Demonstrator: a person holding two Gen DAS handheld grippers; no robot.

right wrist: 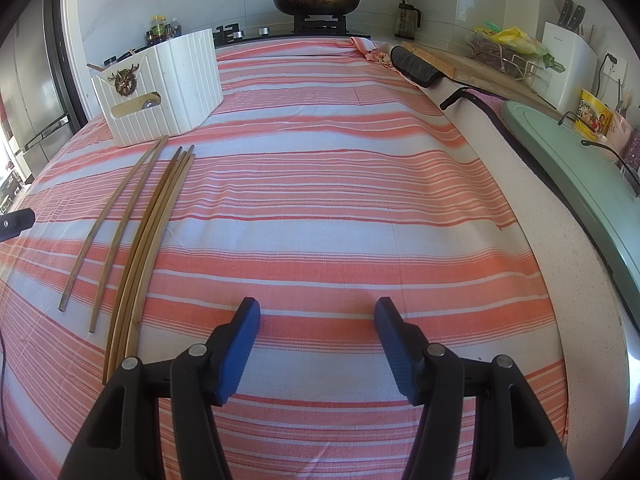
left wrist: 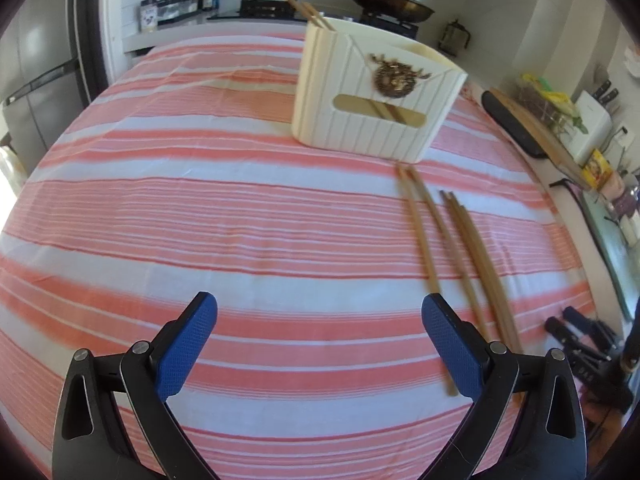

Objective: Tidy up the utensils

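Several wooden chopsticks [left wrist: 456, 248] lie on the striped cloth in front of a white ribbed utensil holder [left wrist: 372, 92], which has two chopsticks [left wrist: 308, 12] standing in its back corner. My left gripper [left wrist: 320, 312] is open and empty above the cloth, with the loose chopsticks beside and under its right finger. In the right wrist view the chopsticks [right wrist: 140, 236] lie at left and the holder [right wrist: 164, 88] stands at far left. My right gripper [right wrist: 316, 316] is open and empty, to the right of the chopsticks.
A red and white striped cloth [right wrist: 340, 200] covers the table. Behind stand a stove with a lidded pan [right wrist: 316, 0] and bottles [right wrist: 160, 28]. On the right are a cutting board [right wrist: 460, 64], a green tray [right wrist: 580, 168] and a white appliance [right wrist: 568, 64].
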